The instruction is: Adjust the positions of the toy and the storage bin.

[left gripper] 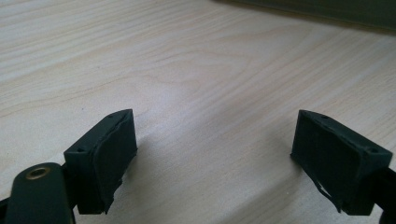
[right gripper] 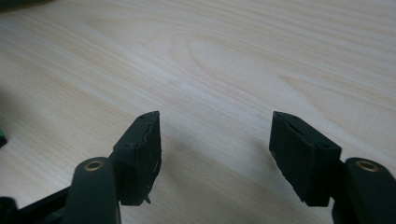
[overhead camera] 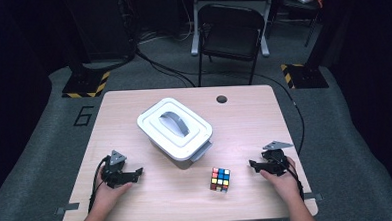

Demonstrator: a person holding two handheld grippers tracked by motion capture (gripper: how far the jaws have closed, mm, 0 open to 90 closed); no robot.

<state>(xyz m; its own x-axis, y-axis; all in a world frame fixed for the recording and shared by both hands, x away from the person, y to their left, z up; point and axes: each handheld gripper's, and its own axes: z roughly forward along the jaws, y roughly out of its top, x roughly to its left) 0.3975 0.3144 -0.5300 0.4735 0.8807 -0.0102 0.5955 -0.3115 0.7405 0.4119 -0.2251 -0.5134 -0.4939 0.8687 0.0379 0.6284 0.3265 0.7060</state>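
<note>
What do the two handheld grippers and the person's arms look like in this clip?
Both are black two-jaw tools. The left gripper and right gripper each carry a grey three-cornered plate on top and trail a black cable. Up close, the jaws end in blocky black pads with worn edges, on arms with brass-coloured eyelets. The forearms are bare, no sleeves.

Black folding chair [overhead camera: 232, 33], grey carpet [overhead camera: 45, 142]

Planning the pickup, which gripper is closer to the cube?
Right. The right gripper sits just right of the cube; the left gripper is farther off, to its left.
</note>
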